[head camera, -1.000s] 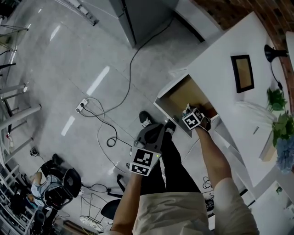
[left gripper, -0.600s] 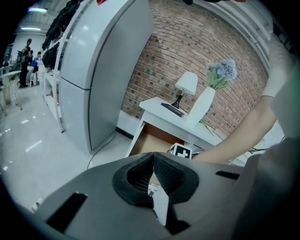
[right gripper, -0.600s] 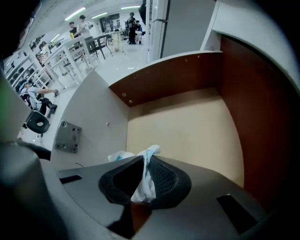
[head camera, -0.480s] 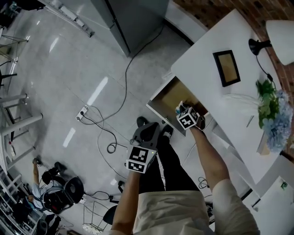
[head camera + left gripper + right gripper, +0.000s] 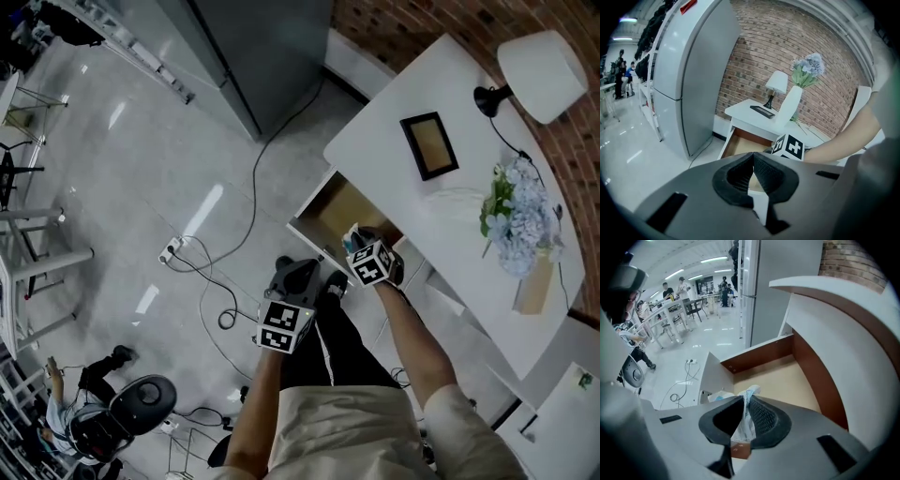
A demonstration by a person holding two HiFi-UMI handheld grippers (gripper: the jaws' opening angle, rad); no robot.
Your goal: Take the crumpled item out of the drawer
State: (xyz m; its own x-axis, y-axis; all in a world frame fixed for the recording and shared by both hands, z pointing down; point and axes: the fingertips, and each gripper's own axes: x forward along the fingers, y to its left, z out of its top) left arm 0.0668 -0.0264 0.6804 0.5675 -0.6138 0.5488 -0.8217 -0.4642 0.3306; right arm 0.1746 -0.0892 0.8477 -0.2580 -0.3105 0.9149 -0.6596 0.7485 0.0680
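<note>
The drawer stands pulled out of the white table, and its wooden floor is bare. My right gripper hangs above the drawer's front part, pointing steeply down. Its jaws have just been closing and are shut on the crumpled item, a white, bluish-printed wrapper that sticks up between the pads of the right gripper. My left gripper hovers over the floor in front of the drawer. In its own view the left gripper is shut, tips touching, with nothing in it.
On the table top are a framed picture, a black lamp with a white shade and a white vase of blue flowers. A grey fridge stands at the drawer's far side. Cables and a power strip lie on the floor at left.
My right gripper has risen out of the drawer with the crumpled item in its jaws. The left gripper has lifted a little. The head view has swung toward the table.
</note>
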